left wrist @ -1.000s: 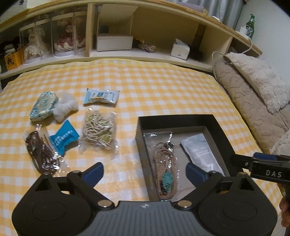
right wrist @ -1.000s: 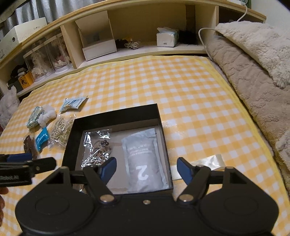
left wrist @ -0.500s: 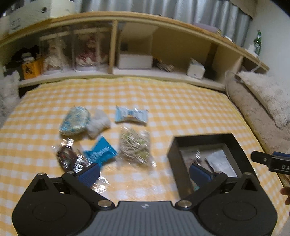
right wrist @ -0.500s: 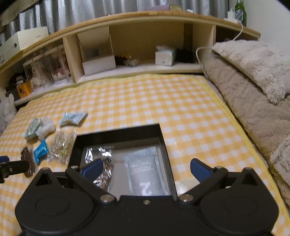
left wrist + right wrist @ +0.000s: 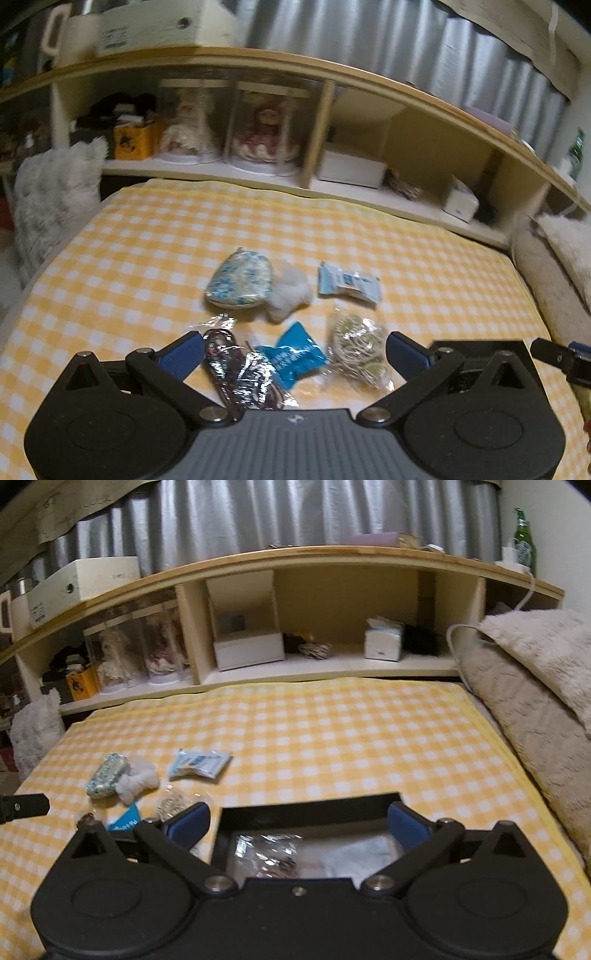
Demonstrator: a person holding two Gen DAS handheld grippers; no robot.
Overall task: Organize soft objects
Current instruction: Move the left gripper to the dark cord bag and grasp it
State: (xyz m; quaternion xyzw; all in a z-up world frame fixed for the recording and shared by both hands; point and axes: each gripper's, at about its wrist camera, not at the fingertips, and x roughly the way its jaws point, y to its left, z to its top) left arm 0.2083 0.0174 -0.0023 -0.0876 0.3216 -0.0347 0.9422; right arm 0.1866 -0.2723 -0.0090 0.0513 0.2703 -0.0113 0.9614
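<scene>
Several soft items lie on the yellow checked cloth [image 5: 147, 258]: a floral pouch [image 5: 240, 284], white fluff [image 5: 290, 293], a pale blue packet [image 5: 349, 284], a bright blue packet [image 5: 299, 356], a bag of beige cord [image 5: 356, 349] and a bag of dark cord [image 5: 240, 369]. My left gripper [image 5: 295, 354] stands open above the near ones, touching nothing. The black box [image 5: 310, 808] holds a shiny bag [image 5: 269, 853] and a grey pouch [image 5: 362, 856]. My right gripper [image 5: 299, 823] hangs open over the box, empty.
A wooden shelf unit [image 5: 332, 565] with doll cases [image 5: 258, 133], a white box [image 5: 247, 650] and a tissue box [image 5: 382, 640] runs along the back. Plush beige cushions [image 5: 535, 686] line the right side. A white fluffy thing [image 5: 51, 199] stands at the left edge.
My left gripper swung left from over the black box to the loose items. The right gripper opened wider, pulled back and tilted up, so the box now sits low in its view.
</scene>
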